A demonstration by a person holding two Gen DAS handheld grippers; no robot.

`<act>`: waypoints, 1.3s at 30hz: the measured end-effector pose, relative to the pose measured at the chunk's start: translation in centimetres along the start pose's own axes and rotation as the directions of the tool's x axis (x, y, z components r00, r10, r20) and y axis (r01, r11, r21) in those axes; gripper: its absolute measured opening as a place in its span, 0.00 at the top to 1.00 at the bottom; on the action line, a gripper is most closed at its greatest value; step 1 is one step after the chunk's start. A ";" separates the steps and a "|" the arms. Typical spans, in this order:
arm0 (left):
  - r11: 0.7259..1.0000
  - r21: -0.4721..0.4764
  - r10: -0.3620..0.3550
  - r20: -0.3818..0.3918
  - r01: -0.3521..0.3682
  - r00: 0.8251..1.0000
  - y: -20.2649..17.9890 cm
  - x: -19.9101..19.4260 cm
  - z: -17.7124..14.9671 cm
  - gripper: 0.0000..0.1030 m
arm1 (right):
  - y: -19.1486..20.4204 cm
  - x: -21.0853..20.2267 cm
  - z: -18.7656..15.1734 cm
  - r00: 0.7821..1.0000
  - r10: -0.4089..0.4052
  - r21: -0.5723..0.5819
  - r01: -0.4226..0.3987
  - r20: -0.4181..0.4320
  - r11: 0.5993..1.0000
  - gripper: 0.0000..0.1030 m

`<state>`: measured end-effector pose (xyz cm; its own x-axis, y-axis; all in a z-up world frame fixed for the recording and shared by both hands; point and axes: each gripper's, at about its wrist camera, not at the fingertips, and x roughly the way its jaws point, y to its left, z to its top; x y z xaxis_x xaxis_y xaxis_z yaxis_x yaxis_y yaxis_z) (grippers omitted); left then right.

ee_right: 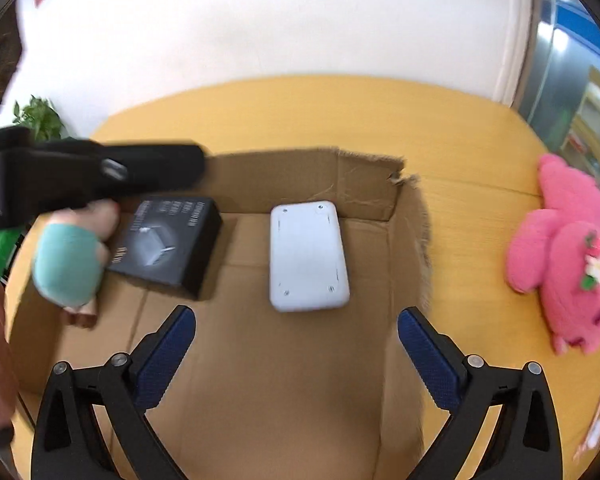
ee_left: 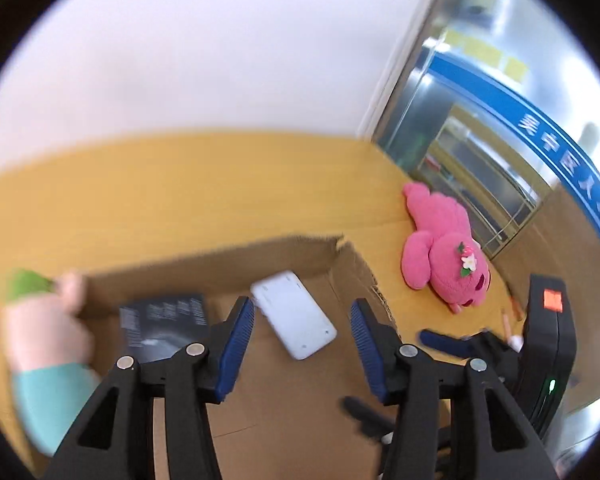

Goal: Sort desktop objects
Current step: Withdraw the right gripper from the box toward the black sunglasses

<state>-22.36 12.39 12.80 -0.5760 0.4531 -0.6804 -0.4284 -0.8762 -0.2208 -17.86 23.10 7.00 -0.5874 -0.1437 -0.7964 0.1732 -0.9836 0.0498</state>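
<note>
box [ee_right: 364, 184]: sitting open on the yellow desk [ee_right: 300, 104], looking like the drop spot for the sorting, torn flap on the right so stuff is going in easy
white case [ee_right: 308, 256]: lying flat on the box floor near the back wall, face down I think, screw holes showing
black carton [ee_right: 168, 240]: also lying in the box, left of the white case, tilted a bit, not touching it
left gripper [ee_left: 302, 344]: hanging over the box with jaws parted about halfway, nothing between the pads, white case just showing through the gap below
right gripper [ee_right: 296, 356]: jaws spreading wide, empty, pointing down at the box floor in front of the white case
pink plush [ee_right: 568, 256]: lying on the desk outside the box to the right, well apart from both grippers, my guess is it's next in line
pens [ee_left: 512, 320]: something pen-like lying by the plush, too blurry to call
progress: two things in, plush waiting, both grippers looking free to go for it
</note>
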 end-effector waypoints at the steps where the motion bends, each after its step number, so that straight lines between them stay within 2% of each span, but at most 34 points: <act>1: 0.999 0.036 0.039 0.044 -0.041 0.998 -0.5 -2.2 -0.7 0.38 | -0.3 -1.6 -1.0 1.000 -0.018 -0.017 0.018 0.018 1.000 0.00; 2: 0.993 0.070 0.090 0.106 -0.097 0.990 -1.4 -4.8 -1.8 0.33 | 0.5 -3.6 -2.0 0.998 -0.047 -0.044 0.049 0.052 0.998 0.00; 3: 0.986 0.085 0.129 0.154 -0.143 0.980 -2.0 -6.7 -2.6 0.22 | 0.9 -4.2 -2.0 0.995 -0.058 -0.058 0.063 0.078 0.996 0.00; 5: 0.974 0.089 0.182 0.243 -0.209 0.953 -3.0 -10.8 -5.1 0.21 | 2.9 -7.7 -4.0 0.990 -0.046 -0.073 0.056 0.135 0.996 0.00; 7: 0.974 0.059 0.192 0.293 -0.218 0.936 -3.8 -14.1 -7.6 0.21 | 5.0 -10.7 -5.9 0.985 -0.026 -0.083 0.040 0.173 0.996 0.00; 10: 0.980 0.036 0.173 0.333 -0.196 0.927 -4.5 -18.0 -11.5 0.21 | 5.1 -14.5 -8.9 0.974 -0.005 -0.081 0.024 0.225 0.996 0.00; 14: 0.973 0.016 0.212 0.350 -0.232 0.912 -5.1 -20.9 -15.4 0.21 | 6.5 -17.1 -11.8 0.969 -0.011 -0.097 0.036 0.248 0.995 0.00; 16: 0.972 -0.008 0.222 0.347 -0.234 0.911 -4.9 -21.8 -16.9 0.21 | 6.9 -17.7 -12.9 0.967 -0.024 -0.102 0.051 0.253 0.993 0.00; 20: 0.983 -0.034 0.180 0.363 -0.180 0.914 -4.8 -22.7 -19.0 0.24 | 7.1 -18.9 -14.9 0.967 0.001 -0.081 0.020 0.255 0.997 0.00; 21: 0.986 -0.027 0.164 0.364 -0.166 0.917 -4.9 -23.0 -19.4 0.34 | 7.2 -19.0 -15.2 0.967 0.002 -0.077 0.018 0.254 0.997 0.00; 22: 0.988 -0.021 0.150 0.358 -0.152 0.922 -5.0 -23.1 -19.7 0.58 | 7.2 -19.1 -15.6 0.968 -0.004 -0.074 0.023 0.252 0.997 0.00; 23: 0.989 -0.021 0.144 0.347 -0.146 0.927 -5.0 -23.1 -19.9 0.76 | 7.3 -19.3 -16.0 0.968 -0.008 -0.072 0.027 0.250 0.997 0.00; 24: 0.987 -0.029 0.159 0.323 -0.158 0.933 -5.0 -22.8 -20.1 0.98 | 7.3 -19.4 -16.3 0.968 -0.004 -0.072 0.023 0.251 0.997 0.00; 25: 0.983 -0.043 0.184 0.300 -0.180 0.936 -4.9 -22.4 -20.1 0.97 | 7.4 -19.6 -16.7 0.966 0.011 -0.074 0.008 0.259 0.997 0.02; 26: 0.979 -0.064 0.202 0.290 -0.192 0.936 -4.7 -22.2 -20.4 0.97 | 7.5 -19.9 -17.0 0.964 0.033 -0.084 -0.012 0.265 0.996 0.20; 27: 0.979 -0.084 0.200 0.285 -0.183 0.937 -4.4 -22.1 -20.7 0.97 | 7.5 -19.9 -17.0 0.965 0.044 -0.092 -0.020 0.259 0.996 0.60; 28: 0.980 -0.098 0.193 0.279 -0.172 0.941 -4.2 -22.0 -20.8 0.97 | 7.6 -19.9 -17.1 0.968 0.044 -0.096 -0.021 0.247 0.995 0.72; 29: 0.980 -0.110 0.192 0.274 -0.167 0.942 -4.0 -22.0 -21.1 0.93 | 7.8 -19.7 -17.1 0.971 0.045 -0.101 -0.021 0.235 0.995 0.73; 30: 0.977 -0.126 0.202 0.268 -0.174 0.942 -3.9 -22.0 -21.2 0.76 | 7.9 -19.4 -17.1 0.973 0.043 -0.108 -0.019 0.225 0.994 0.66; 31: 0.973 -0.136 0.217 0.267 -0.187 0.939 -3.7 -22.1 -21.3 0.46 | 7.9 -19.1 -17.1 0.976 0.037 -0.110 -0.014 0.214 0.994 0.52; 32: 0.970 -0.140 0.233 0.272 -0.201 0.934 -3.6 -22.2 -21.5 0.32 | 7.9 -18.9 -17.2 0.977 0.031 -0.105 -0.009 0.209 0.994 0.14; 33: 0.965 -0.143 0.254 0.285 -0.221 0.924 -3.6 -22.3 -21.7 0.21 | 7.9 -19.0 -17.3 0.975 0.028 -0.095 -0.007 0.222 0.995 0.01; 35: 0.960 -0.133 0.275 0.283 -0.246 0.919 -3.4 -22.2 -21.9 0.21 | 7.9 -19.1 -17.4 0.970 0.046 -0.091 -0.025 0.237 0.996 0.00; 39: 0.963 -0.146 0.256 0.234 -0.227 0.938 -2.8 -21.2 -22.4 0.21 | 8.2 -18.0 -17.3 0.977 0.050 -0.106 -0.028 0.207 0.994 0.00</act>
<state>6.63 1.54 12.18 -0.8128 0.2387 -0.5314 -0.1802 -0.9705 -0.1604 7.82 19.54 11.36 -0.7287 -0.2122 -0.6511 0.2730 -0.9620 0.0080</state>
